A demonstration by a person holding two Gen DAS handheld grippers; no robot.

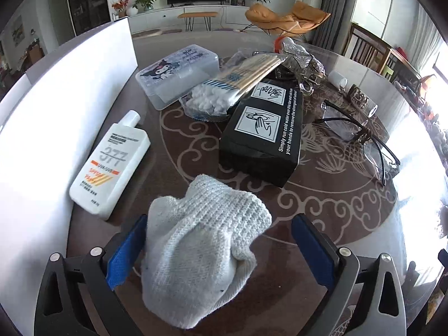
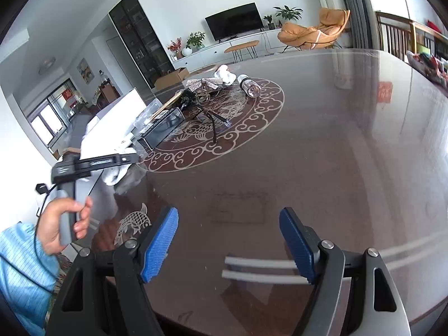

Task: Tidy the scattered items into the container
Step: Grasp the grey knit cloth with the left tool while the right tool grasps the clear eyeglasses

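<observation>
A white knit glove [image 1: 201,240] lies bunched between the fingers of my left gripper [image 1: 219,224]. The left pad touches it, the right pad stands apart from it, so the jaws are open around it. A white container [image 1: 56,112] stands just to the left. In the right wrist view a hand holds the left gripper [image 2: 123,158] above the glove [image 2: 114,175], beside the container [image 2: 112,123]. My right gripper [image 2: 228,215] is open over bare dark table [image 2: 322,154], with nothing between its fingers.
Ahead of the glove lie a white sunscreen bottle [image 1: 109,165], a clear swab box [image 1: 179,75], a cotton swab pack [image 1: 232,86], a black box [image 1: 263,131], glasses [image 1: 361,137] and a sparkly bow [image 1: 302,56]. A small bottle [image 2: 249,85] and a second glove [image 2: 226,74] lie farther back.
</observation>
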